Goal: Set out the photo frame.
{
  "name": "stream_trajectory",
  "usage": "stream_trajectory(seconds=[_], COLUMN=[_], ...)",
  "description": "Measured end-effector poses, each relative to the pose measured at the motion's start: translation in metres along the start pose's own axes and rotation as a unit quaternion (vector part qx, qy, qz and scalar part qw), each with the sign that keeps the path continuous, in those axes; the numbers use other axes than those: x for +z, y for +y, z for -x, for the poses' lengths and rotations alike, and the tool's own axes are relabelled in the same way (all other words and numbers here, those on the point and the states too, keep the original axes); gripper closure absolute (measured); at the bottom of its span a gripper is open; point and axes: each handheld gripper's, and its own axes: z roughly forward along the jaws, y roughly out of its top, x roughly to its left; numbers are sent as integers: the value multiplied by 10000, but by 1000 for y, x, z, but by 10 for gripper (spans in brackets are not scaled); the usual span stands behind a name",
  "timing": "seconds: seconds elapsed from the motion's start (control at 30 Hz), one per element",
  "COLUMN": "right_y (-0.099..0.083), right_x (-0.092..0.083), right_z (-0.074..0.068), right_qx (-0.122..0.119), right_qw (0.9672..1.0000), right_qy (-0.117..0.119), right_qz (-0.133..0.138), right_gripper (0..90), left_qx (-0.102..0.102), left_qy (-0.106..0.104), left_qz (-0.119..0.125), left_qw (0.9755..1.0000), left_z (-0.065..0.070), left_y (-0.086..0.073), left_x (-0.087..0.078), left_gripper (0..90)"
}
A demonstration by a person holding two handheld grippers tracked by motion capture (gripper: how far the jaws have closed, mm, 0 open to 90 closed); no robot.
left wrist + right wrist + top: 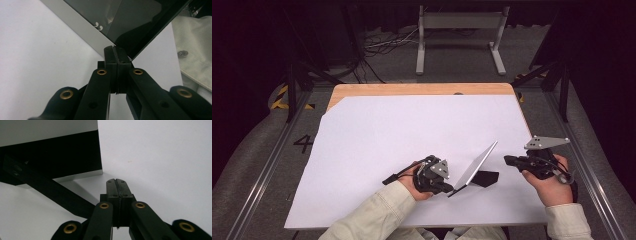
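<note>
A thin tablet [476,167] with a silver edge and dark glass [130,22] leans tilted on a black stand [487,178] on the white sheet [387,135]. My left gripper [451,189] is shut, its tips at the tablet's lower near corner; in the left gripper view the shut jaws [116,48] meet just below that corner, and I cannot tell whether they touch it. My right gripper [507,160] is shut and holds nothing, to the right of the stand. The right gripper view has its shut tips [116,181] just clear of the tablet's silver back [47,130] and the black stand leg [57,192].
The white sheet covers most of a wooden table [422,89]. Beyond the table, a grey metal frame [459,22] and loose cables [382,42] sit on the floor. Metal rails [262,170] run along both sides. A pale sleeve [195,50] lies close to the tablet.
</note>
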Motion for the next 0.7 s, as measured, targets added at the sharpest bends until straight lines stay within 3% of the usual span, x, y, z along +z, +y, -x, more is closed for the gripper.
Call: stream_trajectory(seconds=[0.27,0.53,0.7], right_y=[0,-1,0], right_x=[-6,-4,-2], right_z=[0,1,1], right_qx=[182,380,226], right_qw=[9997,9993,9997], right_qy=[-108,71,32], right_qz=[115,-17,-75], right_gripper=[900,900,900], left_qx=[77,96,114], left_qy=[-90,-139,-187], left_qz=[-56,-85,-103], left_qw=[9999,9998,9997], left_z=[7,10,12], left_y=[6,9,12], left_x=[11,17,20], left_gripper=[900,900,900])
